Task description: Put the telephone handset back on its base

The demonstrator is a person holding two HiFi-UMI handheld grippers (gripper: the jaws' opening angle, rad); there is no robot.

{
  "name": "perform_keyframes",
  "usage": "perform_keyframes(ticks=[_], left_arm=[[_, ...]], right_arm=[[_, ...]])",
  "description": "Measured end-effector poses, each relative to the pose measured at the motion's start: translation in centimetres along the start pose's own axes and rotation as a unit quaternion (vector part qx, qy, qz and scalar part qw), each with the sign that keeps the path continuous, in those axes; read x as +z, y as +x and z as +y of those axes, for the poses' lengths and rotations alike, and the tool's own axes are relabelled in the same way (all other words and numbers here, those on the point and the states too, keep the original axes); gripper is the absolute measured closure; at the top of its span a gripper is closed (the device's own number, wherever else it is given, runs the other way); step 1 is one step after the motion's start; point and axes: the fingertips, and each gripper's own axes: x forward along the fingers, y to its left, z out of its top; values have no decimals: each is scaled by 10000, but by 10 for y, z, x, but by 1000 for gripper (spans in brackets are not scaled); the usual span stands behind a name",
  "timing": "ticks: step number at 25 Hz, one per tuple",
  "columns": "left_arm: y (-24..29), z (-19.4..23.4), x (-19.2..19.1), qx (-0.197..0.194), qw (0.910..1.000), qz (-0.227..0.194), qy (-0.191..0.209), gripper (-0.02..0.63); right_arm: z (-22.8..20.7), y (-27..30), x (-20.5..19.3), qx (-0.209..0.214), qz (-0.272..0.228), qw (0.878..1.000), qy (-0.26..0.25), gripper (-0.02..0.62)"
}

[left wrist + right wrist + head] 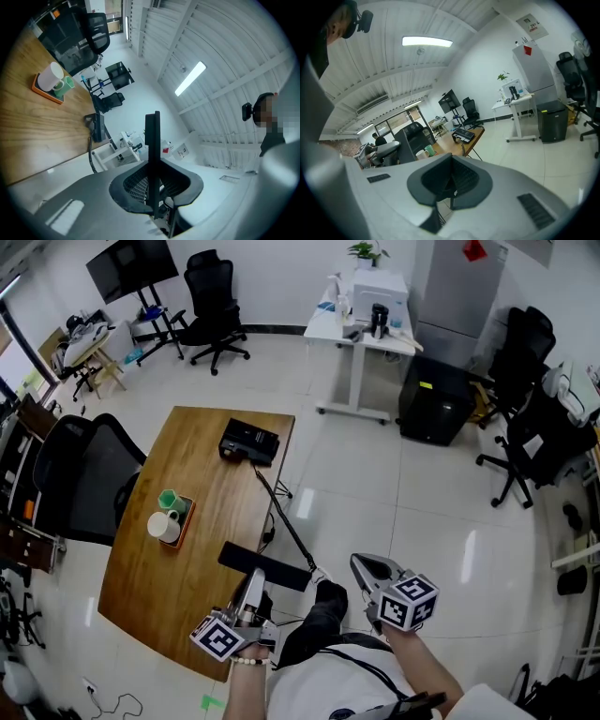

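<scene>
Currently the step in hand appears to be transport of the handset point(281, 571): it is gripped but not yet seated. The left gripper point(254, 582) is clamped on the handset near its middle; the left gripper view shows the black bar edge-on between the two jaws, with both pads pressed against it. The handset lies crosswise at the near right edge of the table point(187, 456). Whether it is lifted clear of the tabletop cannot be determined from these views. The base point(249, 442) sits at the far end of the table, well apart from the handset, and the cord point(281, 507) runs between them along the right edge. The right gripper point(364, 568) is off the table to the right, jaws together and holding nothing. The next move probably calls for carrying the handset toward the far end and turning it until its long axis matches the cradle. It should then be lowered onto the base before the left jaws are parted. Keep the cord clear of the cradle during the approach, and keep well right of the tray point(185, 521) with cups on the left.
</scene>
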Motion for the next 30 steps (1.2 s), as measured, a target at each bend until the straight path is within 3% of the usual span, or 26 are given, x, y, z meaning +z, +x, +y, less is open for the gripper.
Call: perform_keyframes(ticks=[12, 30], left_arm=[[71, 33, 29, 142, 9996, -242, -84, 535], [162, 93, 88, 465, 9977, -491, -103, 535]], right_arm=[[-41, 63, 48, 238, 183, 9995, -121, 595], [-65, 162, 127, 716, 517, 9944, -574, 595]])
